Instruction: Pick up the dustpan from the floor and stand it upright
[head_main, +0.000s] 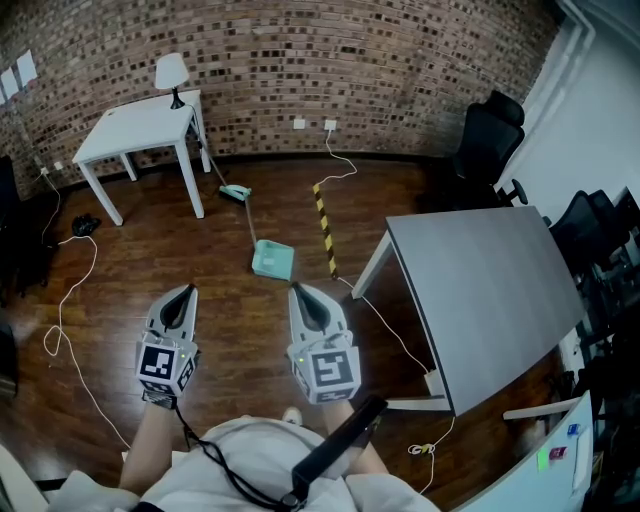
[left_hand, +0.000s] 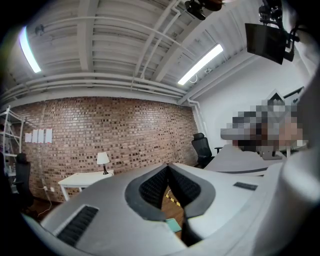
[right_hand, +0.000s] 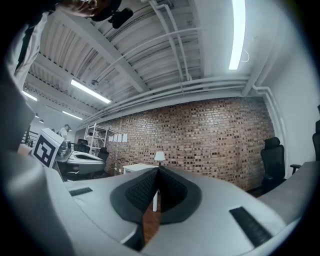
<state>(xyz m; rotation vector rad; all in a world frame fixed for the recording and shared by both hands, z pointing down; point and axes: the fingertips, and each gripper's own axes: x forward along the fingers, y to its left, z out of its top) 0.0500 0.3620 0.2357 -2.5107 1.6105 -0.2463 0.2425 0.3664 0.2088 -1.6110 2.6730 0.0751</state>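
Note:
A mint-green dustpan (head_main: 272, 260) lies flat on the wooden floor, its long thin handle (head_main: 247, 222) running back towards a small green brush head (head_main: 235, 192). A sliver of the pan (left_hand: 173, 225) shows between the jaws in the left gripper view. My left gripper (head_main: 186, 291) is held level over the floor, left of and nearer than the pan, shut and empty. My right gripper (head_main: 297, 290) hangs just on the near side of the pan, also shut with nothing in it. Both point towards the brick wall.
A white table (head_main: 140, 128) with a lamp (head_main: 172, 72) stands at the back left. A grey table (head_main: 487, 290) fills the right, with black office chairs (head_main: 488, 140) behind it. A yellow-black striped strip (head_main: 325, 228) and white cables (head_main: 70, 300) lie on the floor.

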